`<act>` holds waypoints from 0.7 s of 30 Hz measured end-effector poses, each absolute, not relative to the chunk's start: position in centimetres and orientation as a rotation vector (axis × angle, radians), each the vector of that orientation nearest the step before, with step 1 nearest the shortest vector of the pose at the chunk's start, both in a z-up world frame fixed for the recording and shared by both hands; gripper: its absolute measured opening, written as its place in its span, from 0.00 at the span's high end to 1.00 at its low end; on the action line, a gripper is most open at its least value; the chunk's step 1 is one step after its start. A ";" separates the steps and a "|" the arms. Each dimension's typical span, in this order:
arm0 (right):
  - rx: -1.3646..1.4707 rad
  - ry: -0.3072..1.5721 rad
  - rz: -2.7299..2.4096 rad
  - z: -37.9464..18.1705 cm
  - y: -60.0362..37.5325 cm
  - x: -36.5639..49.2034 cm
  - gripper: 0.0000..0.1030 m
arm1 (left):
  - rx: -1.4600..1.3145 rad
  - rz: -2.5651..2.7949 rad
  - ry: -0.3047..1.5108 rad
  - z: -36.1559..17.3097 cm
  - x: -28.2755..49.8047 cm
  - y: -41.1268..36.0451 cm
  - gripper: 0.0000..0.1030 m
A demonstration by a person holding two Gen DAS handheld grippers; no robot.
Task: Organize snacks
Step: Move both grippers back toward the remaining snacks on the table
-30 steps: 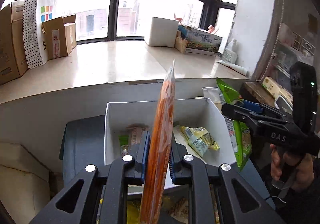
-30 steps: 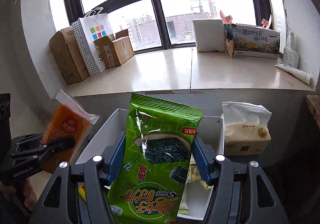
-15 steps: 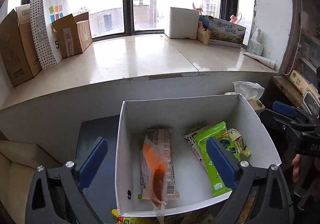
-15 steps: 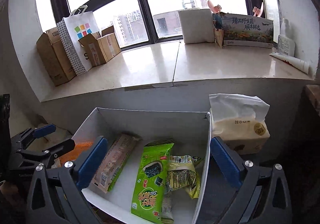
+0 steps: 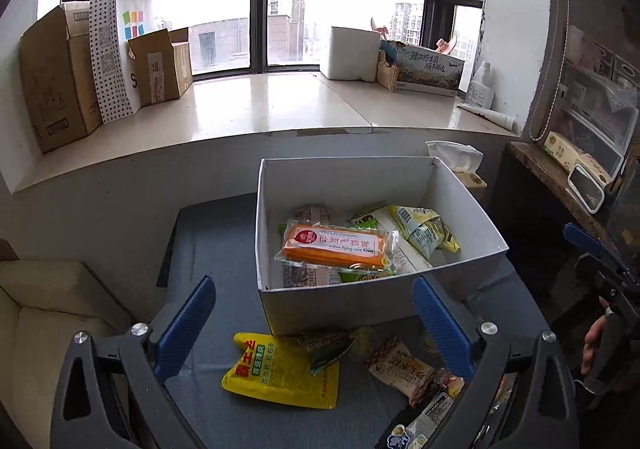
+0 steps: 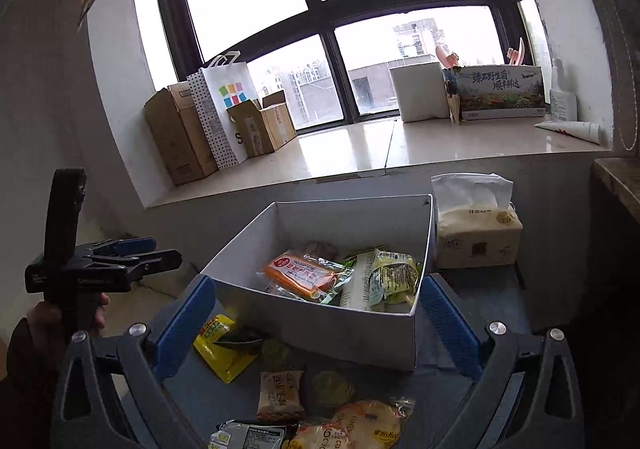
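A white cardboard box (image 5: 340,301) stands on a grey-blue cloth and holds several snack packs. An orange pack (image 5: 334,245) lies on top of them, seen also as the orange pack (image 6: 300,273) from the right wrist view. My left gripper (image 5: 314,323) is open and empty, drawn back in front of the box. Loose snacks lie under it, among them a yellow pouch (image 5: 280,373) and a beige pack (image 5: 400,367). My right gripper (image 6: 316,323) is open and empty too, back from the box (image 6: 320,325). The left tool (image 6: 100,261) shows at the left there.
A tissue pack (image 6: 476,229) stands right of the box. The wide window sill (image 5: 260,105) behind carries cardboard boxes (image 5: 56,77), a paper bag and a printed carton. A cream cushion (image 5: 44,309) lies at the left, a dark side shelf (image 5: 560,177) at the right.
Both grippers let go of their packs, orange and green, which now lie in the box. Both have opened wide and pulled back, so the loose snacks before the box came into view.
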State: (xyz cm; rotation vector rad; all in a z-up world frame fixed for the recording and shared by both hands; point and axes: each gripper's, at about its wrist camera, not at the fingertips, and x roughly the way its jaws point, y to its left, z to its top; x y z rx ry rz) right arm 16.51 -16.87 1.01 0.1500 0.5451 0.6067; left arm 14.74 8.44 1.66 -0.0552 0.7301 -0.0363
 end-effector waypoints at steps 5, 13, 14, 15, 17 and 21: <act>0.201 0.594 0.643 -2.7 -18.0 11.8 0.00 | -0.051 -0.015 0.705 -0.3 8.6 7.9 0.02; 0.161 0.689 0.584 -7.5 -17.8 8.3 0.00 | -0.120 -0.001 0.799 -5.7 3.4 7.0 0.02; 0.156 0.703 0.587 -7.8 -17.7 8.4 0.00 | -0.116 -0.004 0.812 -6.2 3.2 6.7 0.02; 0.145 0.713 0.593 -7.9 -17.4 8.4 0.00 | -0.114 -0.010 0.822 -6.6 3.0 6.3 0.02; 0.114 0.709 0.597 -8.2 -16.9 8.1 0.00 | -0.122 -0.023 0.834 -7.1 2.8 5.8 0.02; 0.108 0.759 0.557 -9.3 -16.7 8.5 0.00 | -0.108 -0.064 0.873 -8.2 2.8 4.3 0.02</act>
